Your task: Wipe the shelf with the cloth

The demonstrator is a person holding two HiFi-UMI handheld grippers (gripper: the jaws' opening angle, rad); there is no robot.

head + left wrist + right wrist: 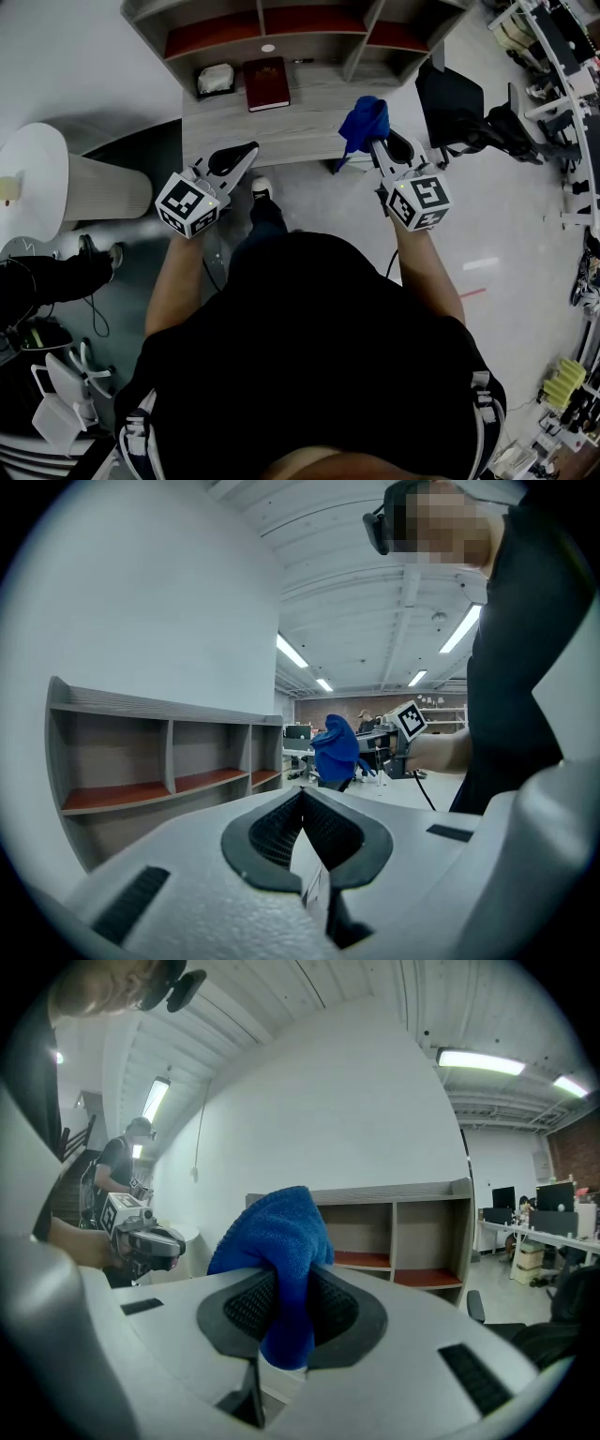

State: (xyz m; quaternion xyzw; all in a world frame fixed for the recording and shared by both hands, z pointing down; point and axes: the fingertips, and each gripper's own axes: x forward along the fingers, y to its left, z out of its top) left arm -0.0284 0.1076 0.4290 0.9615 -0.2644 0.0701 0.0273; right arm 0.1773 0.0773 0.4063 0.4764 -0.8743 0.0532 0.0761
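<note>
while clamped in the right gripper (379, 146), the cloth (277, 1251) faces the shelf (403, 1241).

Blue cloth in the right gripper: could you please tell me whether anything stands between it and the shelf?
Nothing visible does. The cloth, clamped in the right gripper, faces open shelf; the red book lies off to the left.

Black short-sleeved top (309, 319); the left gripper (246, 153) and right gripper (379, 146) are pale grey, black-padded, each bearing black-and-white square markers
</note>
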